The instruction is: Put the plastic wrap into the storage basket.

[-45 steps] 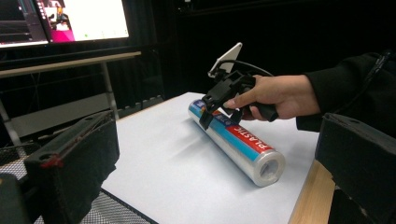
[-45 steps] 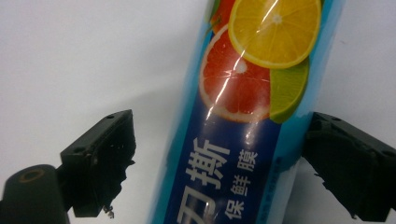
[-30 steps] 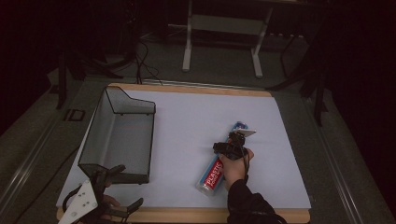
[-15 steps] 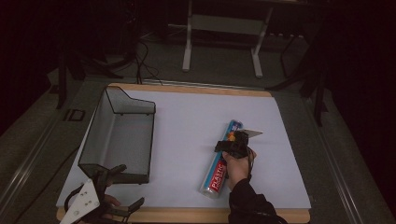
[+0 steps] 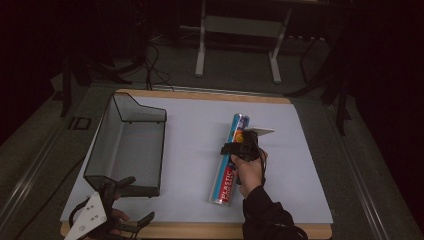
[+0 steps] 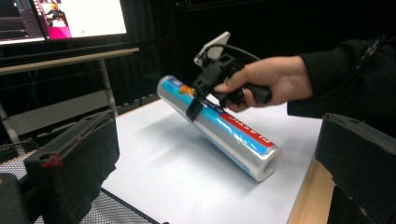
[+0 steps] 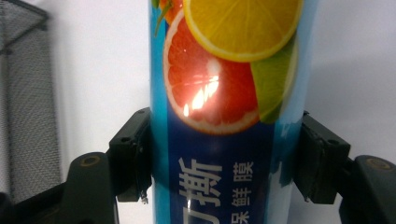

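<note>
A roll of plastic wrap (image 5: 226,172) in a blue wrapper with citrus pictures lies lengthwise on the white sheet. My right gripper (image 5: 241,148) is shut on its far half. Its jaws have just been closing, and in the right gripper view both pads press the sides of the roll (image 7: 219,116). In the left gripper view the roll (image 6: 224,128) is tilted, far end raised under the right gripper (image 6: 201,93). My left gripper (image 5: 135,202) rests open at the table's near left corner, nothing between its jaws.
A black wire-mesh tray (image 5: 127,145) stands on the left of the white sheet (image 5: 195,125), just beyond my left gripper. The wooden table edge (image 5: 200,231) runs along the front. A desk frame (image 5: 240,30) stands behind the table, and a lit monitor (image 6: 70,18) shows beyond.
The right gripper's jaws have closed on the roll. The hand has risen a little, lifting the roll's far end and shifting it slightly right. The left gripper has stayed put.
</note>
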